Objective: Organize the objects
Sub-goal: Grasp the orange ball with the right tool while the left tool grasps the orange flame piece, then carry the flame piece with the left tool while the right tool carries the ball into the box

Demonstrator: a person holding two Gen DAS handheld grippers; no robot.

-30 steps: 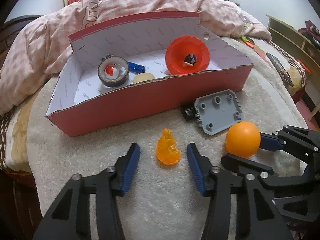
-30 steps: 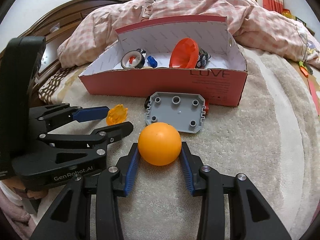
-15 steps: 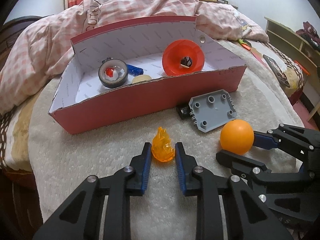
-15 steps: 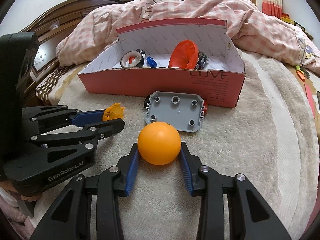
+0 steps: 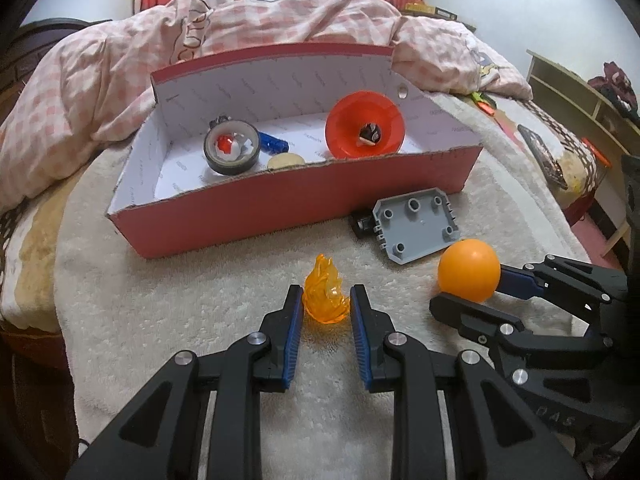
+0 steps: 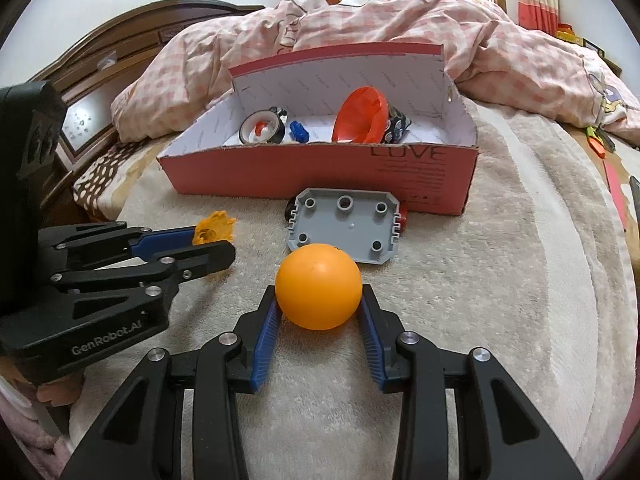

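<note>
My left gripper point(image 5: 325, 304) is shut on a small translucent orange flame piece point(image 5: 325, 295), lifted a little off the beige blanket; both also show in the right wrist view point(image 6: 214, 234). My right gripper point(image 6: 319, 300) is shut on an orange ball point(image 6: 319, 286), which also shows in the left wrist view point(image 5: 469, 270). A red cardboard box point(image 5: 280, 200) with a white inside stands behind, holding an orange funnel point(image 5: 364, 125), a tape roll point(image 5: 231, 151), a blue piece point(image 5: 273, 143) and a pale disc point(image 5: 285, 161).
A grey plastic plate point(image 5: 416, 223) with round sockets lies on the blanket in front of the box, a black part point(image 5: 362, 224) at its left edge. A pink checked duvet point(image 5: 280, 12) is heaped behind the box. A wooden headboard point(image 6: 120, 40) is at left.
My left gripper closed from wide open onto the flame piece and raised it slightly. My right gripper keeps the ball and has lifted a little.
</note>
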